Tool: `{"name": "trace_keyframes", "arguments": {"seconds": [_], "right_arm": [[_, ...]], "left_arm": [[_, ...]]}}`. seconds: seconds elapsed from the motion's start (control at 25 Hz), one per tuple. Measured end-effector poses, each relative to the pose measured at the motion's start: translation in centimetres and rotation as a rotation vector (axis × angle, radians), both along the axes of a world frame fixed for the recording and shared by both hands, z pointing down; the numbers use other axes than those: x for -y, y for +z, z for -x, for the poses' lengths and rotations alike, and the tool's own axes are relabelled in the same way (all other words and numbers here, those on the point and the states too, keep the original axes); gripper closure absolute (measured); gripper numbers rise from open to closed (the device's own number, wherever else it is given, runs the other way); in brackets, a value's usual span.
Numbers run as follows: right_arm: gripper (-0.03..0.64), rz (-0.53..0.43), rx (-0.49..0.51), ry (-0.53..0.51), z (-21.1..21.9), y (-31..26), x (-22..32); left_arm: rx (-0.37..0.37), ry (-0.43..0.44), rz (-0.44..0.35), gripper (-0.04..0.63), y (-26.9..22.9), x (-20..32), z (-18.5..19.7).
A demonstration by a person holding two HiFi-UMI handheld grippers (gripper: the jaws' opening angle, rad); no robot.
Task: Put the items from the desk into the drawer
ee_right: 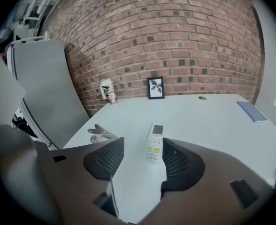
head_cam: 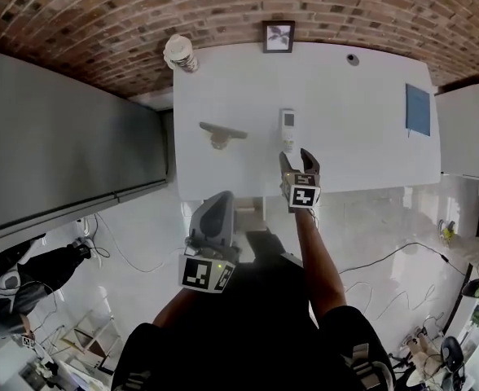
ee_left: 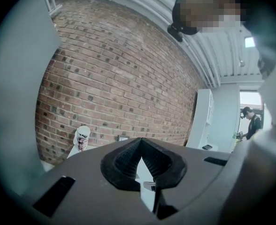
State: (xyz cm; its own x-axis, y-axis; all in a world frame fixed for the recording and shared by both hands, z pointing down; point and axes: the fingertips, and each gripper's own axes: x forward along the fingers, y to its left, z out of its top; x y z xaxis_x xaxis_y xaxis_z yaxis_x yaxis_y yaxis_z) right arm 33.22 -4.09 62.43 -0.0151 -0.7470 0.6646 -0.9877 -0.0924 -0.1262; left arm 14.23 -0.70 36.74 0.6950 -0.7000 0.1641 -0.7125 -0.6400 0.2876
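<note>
1. I judged the step in hand to be the reach for the first item. The right gripper (head_cam: 296, 160) hovered over the near edge of the white desk (head_cam: 362, 149) with its jaws spread wide and nothing in them.
2. The remote control (head_cam: 287, 129) lay flat on the desk just beyond those jaws. In the right gripper view it lined up with the gap of the right gripper (ee_right: 141, 149), lying lengthwise with its screen end away from the remote control (ee_right: 154, 142) buttons nearest the jaws.
3. The left gripper (head_cam: 218, 198) was held low in front of the person, off the desk. In its own view the left gripper (ee_left: 140, 142) had its pads meeting at the tips, gripping nothing.
4. The next move likely called for pushing the right gripper forward and low, so the jaws straddled the remote's narrow sides before closing. No view showed the drawer clearly.
5. Other things waited on the desk:
   - a small dark and metal object (head_cam: 221, 133) left of the remote, which I could not identify
   - a paper cup (head_cam: 180, 53) at the far left corner
   - a picture frame (head_cam: 279, 36) against the wall
   - a blue notebook (head_cam: 418, 110) at the right
6. The room had a brick wall (ee_right: 175, 36), a grey panel (head_cam: 60, 137) at the left and cables (head_cam: 386, 259) trailing over a pale floor.
</note>
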Motion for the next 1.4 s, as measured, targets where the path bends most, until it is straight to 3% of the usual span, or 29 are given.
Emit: {"name": "trace_keyframes", "arguments": {"seconds": [0.24, 0.72, 0.96, 1.08, 1.4], "right_arm": [[0.358, 0.127, 0.014, 0.006, -0.7, 5.1, 1.2], [0.336, 0.248, 0.018, 0.025, -2.0, 11.4, 3.2], [0.337, 0.274, -0.039, 0.057, -2.4, 12.2, 3.4], [0.369, 0.259, -0.033, 0.068, -2.7, 12.0, 3.6], [0.376, 0.268, -0.018, 0.045, -3.1, 12.1, 3.2]], "left_arm": [[0.026, -0.016, 0.016, 0.594, 0.7, 1.0, -0.4], [0.058, -0.063, 0.050, 0.594, 1.6, 1.7, 0.1], [0.069, -0.081, 0.042, 0.594, 1.6, 1.8, 0.6], [0.071, -0.086, 0.043, 0.594, 1.8, 1.7, 1.1], [0.058, -0.098, 0.028, 0.594, 1.1, 1.1, 2.1]]}}
